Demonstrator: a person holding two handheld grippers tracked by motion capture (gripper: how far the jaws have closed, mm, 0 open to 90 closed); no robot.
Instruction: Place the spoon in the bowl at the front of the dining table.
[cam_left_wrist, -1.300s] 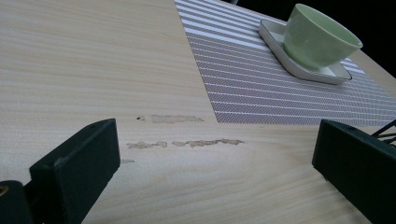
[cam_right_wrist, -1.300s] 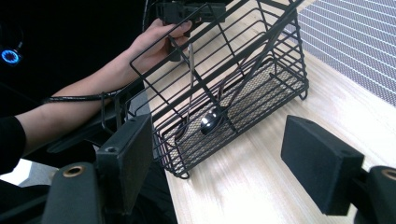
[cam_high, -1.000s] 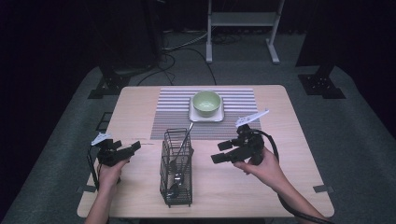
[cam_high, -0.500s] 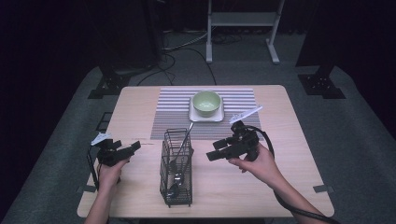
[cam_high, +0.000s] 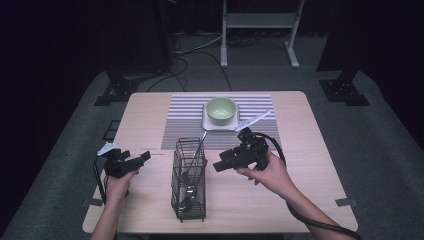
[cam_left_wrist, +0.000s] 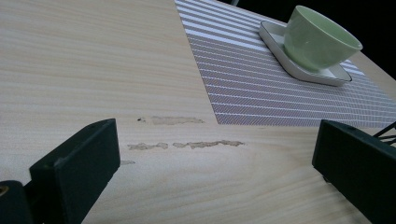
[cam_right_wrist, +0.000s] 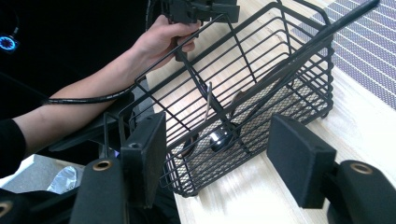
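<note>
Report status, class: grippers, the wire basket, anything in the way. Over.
Right gripper open, jaws just been closing, nothing between them, aimed at wire basket. Left gripper open, over bare table. Basket upright, utensils inside. Nothing in the way.

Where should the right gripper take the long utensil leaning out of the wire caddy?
Probably the bare handle above the caddy rim, coming from the caddy's right, where the right gripper already points. The handle leans toward the bowl with its bottom end down inside the wire walls.

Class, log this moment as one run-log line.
right gripper: open, jaws just closing, nothing between, facing wire basket | left gripper: open, empty | utensils in basket
</note>
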